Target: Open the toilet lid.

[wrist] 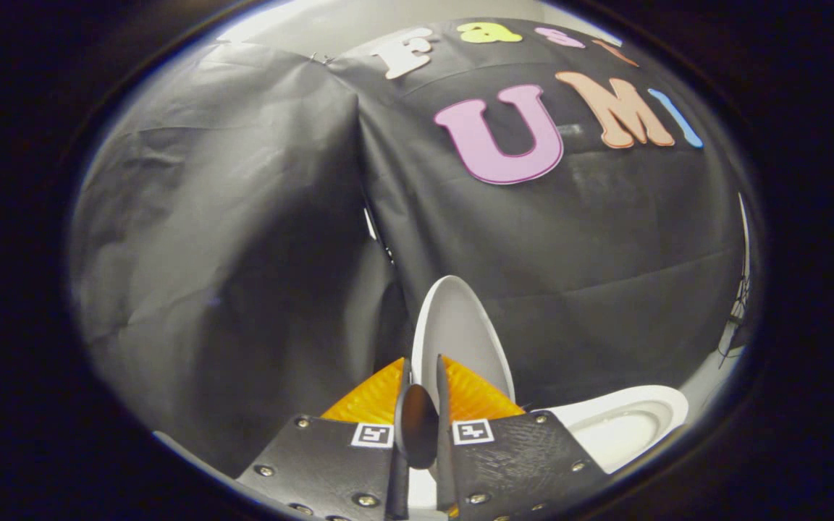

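White plastic rises between our fingers: in the gripper view we see the toilet lid (460, 325) standing raised and nearly edge-on, its rim running down into the narrow gap between the two fingers. The gripper (423, 376) is clamped on that lid, both fingers pressing on its edge from either side. At about four o'clock from the fingertips, just beside them, lies the open toilet bowl (623, 427) with its seat rim. Beyond the lid, from nine to three o'clock, hangs the black cloth wall (243, 253).
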Available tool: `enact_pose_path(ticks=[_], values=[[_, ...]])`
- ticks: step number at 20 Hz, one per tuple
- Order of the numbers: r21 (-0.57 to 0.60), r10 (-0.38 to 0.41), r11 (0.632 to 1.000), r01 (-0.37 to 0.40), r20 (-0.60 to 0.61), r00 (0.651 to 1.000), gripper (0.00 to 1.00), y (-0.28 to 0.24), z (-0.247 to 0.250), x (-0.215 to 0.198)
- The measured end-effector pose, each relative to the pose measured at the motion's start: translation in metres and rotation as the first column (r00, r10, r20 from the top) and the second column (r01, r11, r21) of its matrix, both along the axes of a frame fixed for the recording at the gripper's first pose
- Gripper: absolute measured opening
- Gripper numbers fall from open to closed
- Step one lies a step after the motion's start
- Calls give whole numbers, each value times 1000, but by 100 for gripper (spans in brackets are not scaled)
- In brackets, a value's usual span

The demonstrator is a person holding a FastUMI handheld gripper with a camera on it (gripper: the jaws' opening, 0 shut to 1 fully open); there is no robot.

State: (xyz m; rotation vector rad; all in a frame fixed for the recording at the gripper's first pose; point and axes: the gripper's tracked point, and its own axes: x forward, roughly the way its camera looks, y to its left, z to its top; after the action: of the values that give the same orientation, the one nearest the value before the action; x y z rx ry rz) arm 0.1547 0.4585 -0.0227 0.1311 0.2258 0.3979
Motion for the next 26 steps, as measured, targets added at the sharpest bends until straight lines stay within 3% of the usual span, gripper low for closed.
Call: enact_pose_path(ticks=[8, 12, 14, 16, 26], values=[[-85, 31, 996, -30, 0, 1000, 15, 13, -7, -5], [-15, 35, 999, -35, 3, 999, 33, 5, 6, -10], [-11, 14, 1000, -13, 54, 998, 38, -6, 25, -12], [-14, 15, 1000, -14, 103, 995, 50, -11, 44, -19], [-14, -119, 992, 127, 273, 955, 60, -126, 142, -35]])
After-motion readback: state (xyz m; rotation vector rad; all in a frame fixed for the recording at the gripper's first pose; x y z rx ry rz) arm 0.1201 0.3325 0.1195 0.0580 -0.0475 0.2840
